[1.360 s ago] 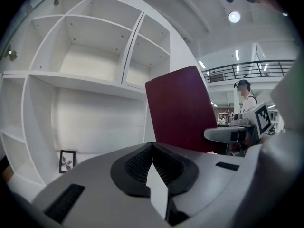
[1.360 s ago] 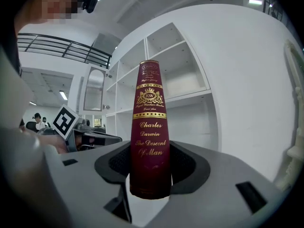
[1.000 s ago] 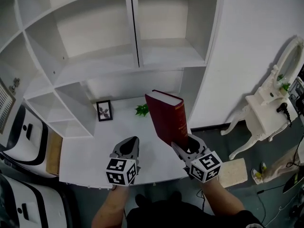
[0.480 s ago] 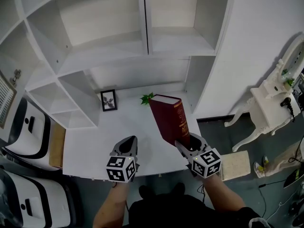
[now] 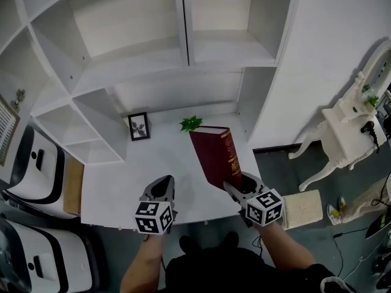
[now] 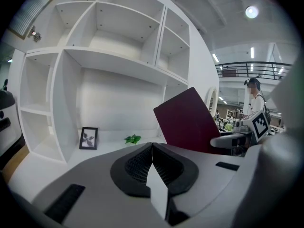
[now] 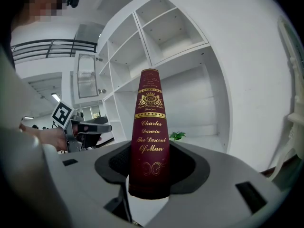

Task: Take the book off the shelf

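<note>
At the upper left of the head view we see the white shelf unit [image 5: 91, 72], its open compartments bare. Below it the white bench [image 5: 116, 182] spreads across the middle of the frame, and a small black-framed picture [image 5: 138, 126] stands upright at the bench's back edge, left of centre. Lower down, at the bench's near edge, we find the left claw [image 5: 166, 180]. Its own view shows the two jaws pressed together tip to tip with nothing between them. Just right of the picture, a small green sprig [image 5: 191, 123] lies at the back of the bench. Right of centre stands the dark red book [image 5: 215, 154], out of the shelf compartments and over the bench, tilted so that its top leans toward the upper left. Its gold-lettered spine faces right. The right claw [image 5: 237, 187] pinches the book at its lower end, and in the right gripper view the spine rises between the two jaws, reading "Charles Darwin, The Descent of Man". At the far right an ornate white table [image 5: 342, 124] stands on the grey floor.
</note>
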A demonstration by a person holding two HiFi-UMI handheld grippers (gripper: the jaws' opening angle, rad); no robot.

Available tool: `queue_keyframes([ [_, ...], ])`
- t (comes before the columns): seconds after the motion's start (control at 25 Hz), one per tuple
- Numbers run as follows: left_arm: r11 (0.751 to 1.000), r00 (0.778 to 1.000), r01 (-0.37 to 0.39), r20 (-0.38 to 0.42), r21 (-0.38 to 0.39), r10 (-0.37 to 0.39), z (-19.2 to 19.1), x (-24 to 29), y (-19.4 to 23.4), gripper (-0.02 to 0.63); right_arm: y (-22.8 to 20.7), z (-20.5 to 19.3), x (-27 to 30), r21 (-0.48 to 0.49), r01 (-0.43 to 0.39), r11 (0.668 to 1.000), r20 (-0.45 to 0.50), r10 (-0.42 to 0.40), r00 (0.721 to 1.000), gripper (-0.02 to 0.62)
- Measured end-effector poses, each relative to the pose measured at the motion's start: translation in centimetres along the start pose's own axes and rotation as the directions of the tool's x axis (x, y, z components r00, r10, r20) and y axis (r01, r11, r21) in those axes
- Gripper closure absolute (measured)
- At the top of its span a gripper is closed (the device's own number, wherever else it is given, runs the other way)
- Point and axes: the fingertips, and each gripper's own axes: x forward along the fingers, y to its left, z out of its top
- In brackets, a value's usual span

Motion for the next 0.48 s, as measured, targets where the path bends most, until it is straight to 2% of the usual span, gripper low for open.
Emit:
queue_keyframes([
  [0.48, 0.999, 1.0, -0.018, 0.002, -0.028, 0.018, -0.3, 0.0, 0.8, 0.595, -0.4, -1.1, 0.3, 0.034, -0.001, 0.999, -0.024, 0.002, 1.0, 0.379],
])
